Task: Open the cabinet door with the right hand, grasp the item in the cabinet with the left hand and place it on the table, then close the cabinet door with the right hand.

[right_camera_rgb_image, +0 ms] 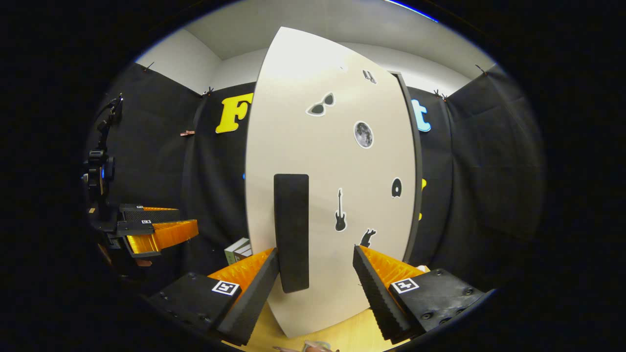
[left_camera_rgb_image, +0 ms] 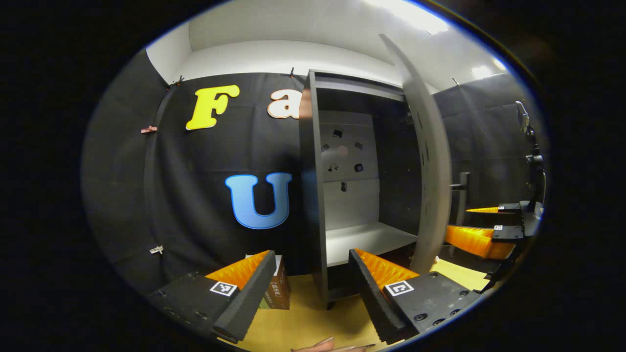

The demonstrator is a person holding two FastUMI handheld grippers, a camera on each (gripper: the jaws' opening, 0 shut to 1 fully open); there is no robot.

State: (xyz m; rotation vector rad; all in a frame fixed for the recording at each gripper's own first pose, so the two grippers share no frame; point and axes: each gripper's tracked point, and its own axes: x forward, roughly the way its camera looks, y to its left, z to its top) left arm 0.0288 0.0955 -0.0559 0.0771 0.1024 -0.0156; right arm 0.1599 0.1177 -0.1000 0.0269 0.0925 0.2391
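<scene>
Right gripper view: right gripper [right_camera_rgb_image: 315, 266] jaws wide apart, flanking the smooth white cabinet door's [right_camera_rgb_image: 332, 195] matte black bar handle [right_camera_rgb_image: 291, 232]; left gripper [left_camera_rgb_image: 310, 274] jaws likewise open and empty before the door.

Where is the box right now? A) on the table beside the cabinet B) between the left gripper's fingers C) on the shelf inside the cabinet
A: the box sits on the table left of the cabinet, whose shelf is bare, and the left gripper is open around nothing.

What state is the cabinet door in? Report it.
Open. In the left gripper view the cabinet door stands swung out, edge-on, baring the cabinet and its white shelf.
</scene>
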